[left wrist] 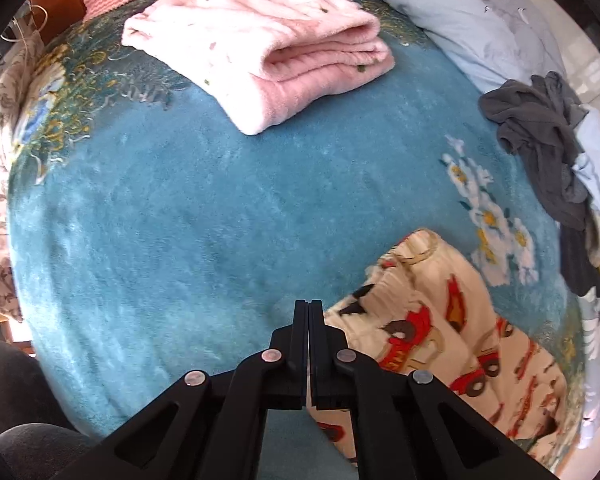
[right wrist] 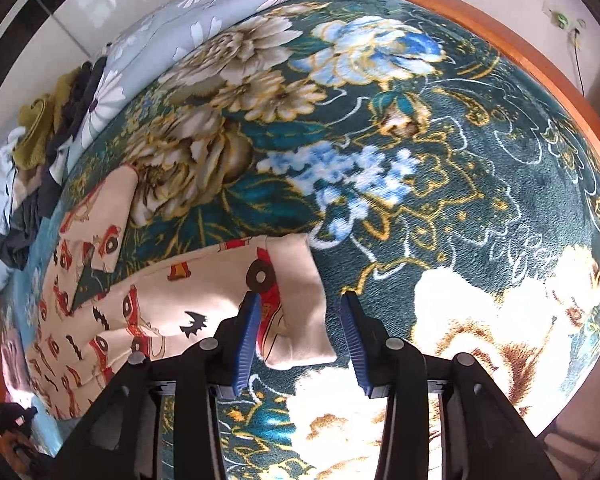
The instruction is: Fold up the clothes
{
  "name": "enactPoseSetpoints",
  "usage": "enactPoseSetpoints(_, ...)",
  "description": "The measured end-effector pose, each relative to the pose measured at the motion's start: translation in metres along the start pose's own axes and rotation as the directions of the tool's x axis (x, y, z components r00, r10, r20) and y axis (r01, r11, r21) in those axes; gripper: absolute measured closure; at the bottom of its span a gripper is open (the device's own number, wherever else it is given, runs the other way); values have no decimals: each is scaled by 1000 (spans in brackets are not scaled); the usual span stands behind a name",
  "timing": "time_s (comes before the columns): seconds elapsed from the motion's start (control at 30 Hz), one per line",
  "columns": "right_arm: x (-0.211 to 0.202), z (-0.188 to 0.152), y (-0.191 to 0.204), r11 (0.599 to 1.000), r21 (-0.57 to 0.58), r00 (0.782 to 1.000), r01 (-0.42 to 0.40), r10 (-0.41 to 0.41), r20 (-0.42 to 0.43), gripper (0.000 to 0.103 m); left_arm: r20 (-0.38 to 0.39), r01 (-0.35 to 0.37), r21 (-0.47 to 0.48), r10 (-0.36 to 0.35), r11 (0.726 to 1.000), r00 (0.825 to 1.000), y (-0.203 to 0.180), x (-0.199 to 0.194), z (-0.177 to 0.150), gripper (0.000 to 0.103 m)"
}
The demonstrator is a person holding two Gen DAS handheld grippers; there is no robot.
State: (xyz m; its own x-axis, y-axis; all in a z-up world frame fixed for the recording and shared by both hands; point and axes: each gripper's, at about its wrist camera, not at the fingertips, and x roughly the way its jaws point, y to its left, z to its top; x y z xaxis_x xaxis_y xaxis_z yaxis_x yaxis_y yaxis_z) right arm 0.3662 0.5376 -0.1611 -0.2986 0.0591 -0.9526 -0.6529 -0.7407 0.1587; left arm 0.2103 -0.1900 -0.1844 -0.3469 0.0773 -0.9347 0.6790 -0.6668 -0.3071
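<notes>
**Car-print garment at both grippers on the floral blanket**

No brand, label or readable writing shows in either view. The left gripper (left wrist: 309, 303) has its jaws pressed together with nothing visible between them; the cream car-print garment (left wrist: 440, 328) lies just right of its tips, in the lower right of the frame. The right gripper (right wrist: 298, 300) has its blue-padded jaws wide apart, and the garment's folded end (right wrist: 300, 300) sits between them. A folded pink towel (left wrist: 260, 52) rests in the upper centre on the blue blanket (left wrist: 180, 220); a dark clothes pile (left wrist: 540, 132) lies at the right edge.
</notes>
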Motion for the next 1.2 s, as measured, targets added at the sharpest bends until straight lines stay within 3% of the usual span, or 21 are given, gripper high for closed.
enactPoseSetpoints(0.1,4,11,-11,999,42,1000,-3,3,10,59,-15,109,-4,-109,994,994,-1,0,-2,100)
enactPoseSetpoints(0.3,43,33,10,1000,25,999,-7,8,-46,59,0,166,8,-166,986,986,-3,-14,-9,100)
enactPoseSetpoints(0.33,46,34,15,1000,6,999,7,-7,-52,61,3,179,7,-179,984,984,-3,-16,-10,100)
enactPoseSetpoints(0.37,48,34,20,999,-16,998,29,-30,-56,69,5,191,8,-191,982,982,-3,-17,-11,100)
enactPoseSetpoints(0.4,47,35,23,998,-39,998,46,-48,-47,76,0,191,21,-191,981,982,-5,-18,-12,100)
enactPoseSetpoints(0.43,45,36,26,996,-61,997,61,-63,-32,93,-2,190,38,-190,981,982,-8,-19,-12,100)
enactPoseSetpoints(0.47,43,37,28,994,-84,997,76,-78,-17,95,-3,186,60,-186,981,982,-12,-19,-11,100)
enactPoseSetpoints(0.63,22,52,30,988,-112,992,109,-100,84,97,-13,181,116,-181,977,983,-26,-14,-14,100)
enactPoseSetpoints(0.83,22,70,29,976,-88,975,201,-190,115,97,-35,189,104,-186,976,982,-29,-5,-15,100)
enactPoseSetpoints(0.9,18,75,37,973,-103,971,208,-193,144,94,-39,199,114,-196,973,980,-34,-2,-16,100)
enactPoseSetpoints(0.97,13,70,68,977,-181,984,116,-88,154,92,-45,216,128,-212,968,976,-40,1,-18,100)
enactPoseSetpoints(1.0,11,67,84,973,-222,988,64,-31,151,86,-48,224,136,-219,965,975,-43,2,-19,100)
enactPoseSetpoints(1.03,13,66,97,969,-241,989,48,-13,147,64,-46,221,152,-216,963,975,-47,2,-20,100)
enactPoseSetpoints(1.07,16,65,108,967,-251,990,47,-11,144,52,-43,217,168,-213,961,976,-51,2,-22,100)
enactPoseSetpoints(1.2,29,64,151,955,-293,992,41,-3,130,52,-37,231,172,-228,957,973,-53,1,-23,100)
